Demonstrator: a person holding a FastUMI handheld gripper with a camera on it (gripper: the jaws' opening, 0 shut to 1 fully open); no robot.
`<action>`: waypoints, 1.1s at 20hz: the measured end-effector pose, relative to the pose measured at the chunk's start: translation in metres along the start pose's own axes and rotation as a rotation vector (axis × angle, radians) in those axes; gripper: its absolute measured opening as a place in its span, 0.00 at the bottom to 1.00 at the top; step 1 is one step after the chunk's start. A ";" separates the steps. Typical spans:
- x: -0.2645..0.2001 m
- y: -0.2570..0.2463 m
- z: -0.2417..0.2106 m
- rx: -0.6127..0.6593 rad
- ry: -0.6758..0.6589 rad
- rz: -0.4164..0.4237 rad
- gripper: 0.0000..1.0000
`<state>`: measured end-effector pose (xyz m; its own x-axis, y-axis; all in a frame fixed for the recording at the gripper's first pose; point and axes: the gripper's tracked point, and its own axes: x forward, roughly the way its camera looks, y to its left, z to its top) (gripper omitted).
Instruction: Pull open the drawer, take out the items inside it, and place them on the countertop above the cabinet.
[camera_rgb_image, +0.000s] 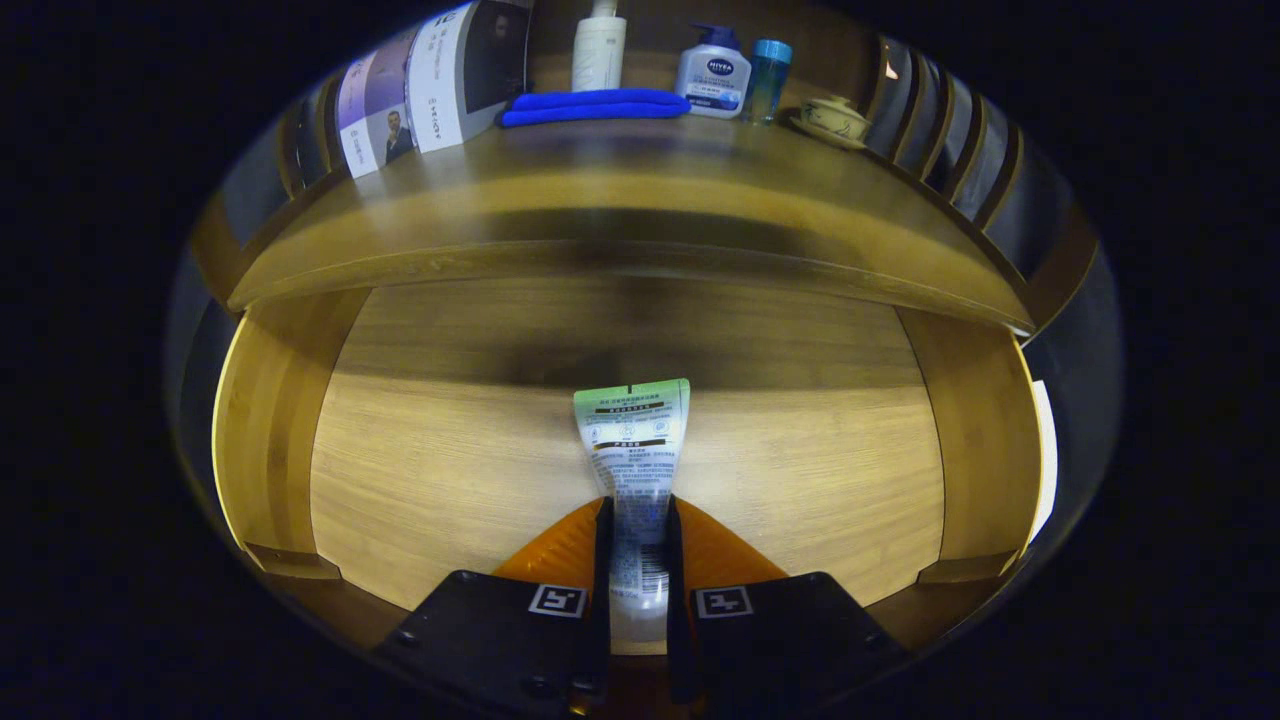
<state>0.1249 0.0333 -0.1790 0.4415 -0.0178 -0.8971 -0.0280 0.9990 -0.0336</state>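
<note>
Pinching the near end of the tube (632, 440) between both fingers, the gripper (636, 525) holds it inside the open drawer (450, 470), long axis pointing straight ahead and far toward the surface (620, 195) above, where it must go.

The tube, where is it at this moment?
In the gripper view the tube sits between the jaws of the gripper, which press on both its sides, over the open drawer floor, below the countertop.
</note>
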 end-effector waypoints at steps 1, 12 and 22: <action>-0.004 0.000 0.000 -0.003 -0.016 -0.003 0.25; -0.055 -0.005 0.007 0.006 -0.150 -0.069 0.25; -0.097 -0.012 0.056 -0.034 -0.284 -0.116 0.25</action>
<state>0.1328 0.0253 -0.0666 0.6761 -0.1155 -0.7277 0.0100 0.9890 -0.1477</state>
